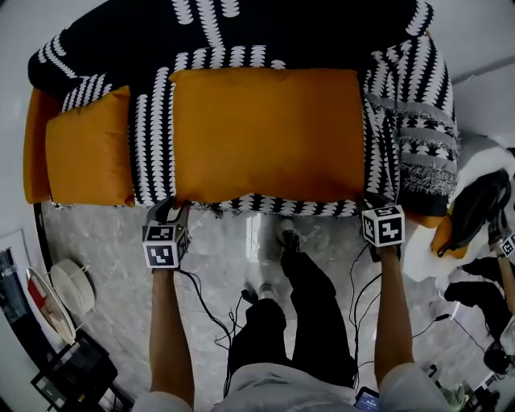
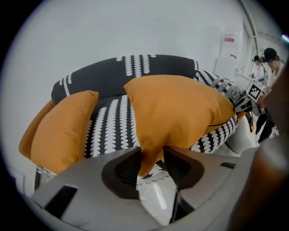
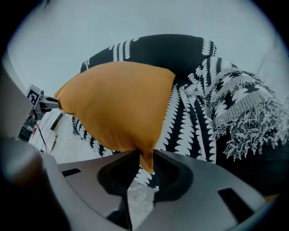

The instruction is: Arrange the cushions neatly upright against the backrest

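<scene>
The big orange cushion (image 1: 265, 133) lies flat on the seat at mid-frame, not yet upright against the backrest (image 1: 145, 24), with the left gripper (image 2: 151, 158) and right gripper (image 3: 143, 162) each set loosely, jaws apart, around a front corner, probably so both ends move evenly.

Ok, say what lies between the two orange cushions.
Only a bare strip of black-and-white sofa cover separates the small cushion from the big cushion, clearest in the head view.

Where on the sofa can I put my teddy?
On the bare patterned seat strip between the small orange cushion and big orange cushion. The big one fills the middle; a fringed blanket crowds the right end.
</scene>
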`<state>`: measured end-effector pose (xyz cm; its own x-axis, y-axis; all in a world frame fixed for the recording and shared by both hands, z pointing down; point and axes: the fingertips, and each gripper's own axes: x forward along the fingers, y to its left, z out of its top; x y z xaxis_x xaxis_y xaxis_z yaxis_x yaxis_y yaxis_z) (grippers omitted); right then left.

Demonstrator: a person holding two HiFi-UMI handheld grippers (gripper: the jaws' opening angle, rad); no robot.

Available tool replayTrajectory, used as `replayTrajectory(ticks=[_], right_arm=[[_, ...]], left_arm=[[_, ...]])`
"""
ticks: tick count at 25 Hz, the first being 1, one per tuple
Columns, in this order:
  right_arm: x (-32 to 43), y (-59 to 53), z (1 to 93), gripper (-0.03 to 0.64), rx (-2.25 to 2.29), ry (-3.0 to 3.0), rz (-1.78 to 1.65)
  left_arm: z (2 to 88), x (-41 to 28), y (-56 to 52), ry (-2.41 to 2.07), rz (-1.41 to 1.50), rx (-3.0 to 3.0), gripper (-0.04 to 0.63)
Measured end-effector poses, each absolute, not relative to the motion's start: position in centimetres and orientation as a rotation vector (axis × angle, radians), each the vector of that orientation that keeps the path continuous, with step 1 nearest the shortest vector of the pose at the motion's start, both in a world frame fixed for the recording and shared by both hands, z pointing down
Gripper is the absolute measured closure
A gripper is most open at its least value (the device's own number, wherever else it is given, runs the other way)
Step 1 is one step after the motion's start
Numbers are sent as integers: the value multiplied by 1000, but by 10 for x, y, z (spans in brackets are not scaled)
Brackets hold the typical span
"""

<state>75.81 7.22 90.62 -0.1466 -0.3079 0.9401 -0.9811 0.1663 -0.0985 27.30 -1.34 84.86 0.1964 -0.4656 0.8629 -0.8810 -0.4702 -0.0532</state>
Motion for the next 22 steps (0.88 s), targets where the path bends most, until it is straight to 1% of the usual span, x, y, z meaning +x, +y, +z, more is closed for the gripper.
replayTrajectory(ticks=[2,3,5,6,10,15,22], right_arm=[[758,71,910,526,1260,-1599,1037],[758,71,911,531,1256,-1593,1046],[756,71,911,583,1244,-1581,1061],[755,70,911,597,1237,-1574,1063],[748,67,907,606,1205,-1553,1077],[752,60,888,606,1124,-1578,1102],[753,34,837,606,1084,-1605,1090]], left_arm=[[853,274,-14,-1253,1202,1997,427],[855,276,-16,-1250,1192,1986,442],[858,278,-18,-1239,1170,1964,474],[858,279,-19,-1234,1171,1958,483],[853,281,-21,-1211,1220,1936,543],[838,289,-29,-1230,1244,1871,554],[797,291,-57,-1252,1272,1831,558]])
